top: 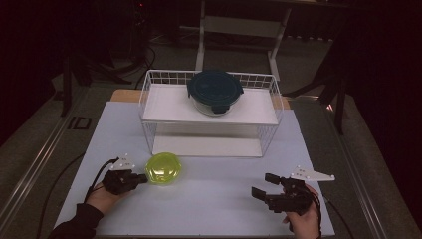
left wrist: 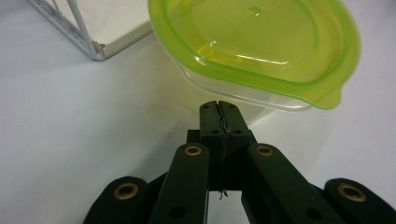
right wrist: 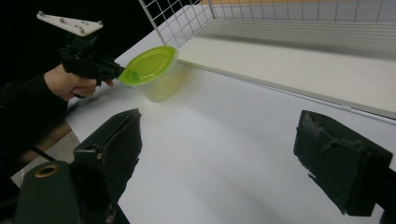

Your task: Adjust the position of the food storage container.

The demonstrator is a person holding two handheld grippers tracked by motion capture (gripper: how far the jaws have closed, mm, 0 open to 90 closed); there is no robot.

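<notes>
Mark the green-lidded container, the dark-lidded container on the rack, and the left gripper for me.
green-lidded container (left wrist: 261, 51), left gripper view, middle of its lid.
dark-lidded container (top: 215, 88), high view, centre of the lid.
left gripper (left wrist: 219, 108), left gripper view, tips of its closed jaws.

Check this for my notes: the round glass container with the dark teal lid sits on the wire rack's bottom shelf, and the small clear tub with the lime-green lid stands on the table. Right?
Not quite. The high view shows the round glass container with the dark teal lid on the white wire rack's top shelf. The lime-green-lidded clear tub does stand on the table.

A clear container (top: 163, 169) with a lime-green lid sits upright and closed on the white table
</notes>
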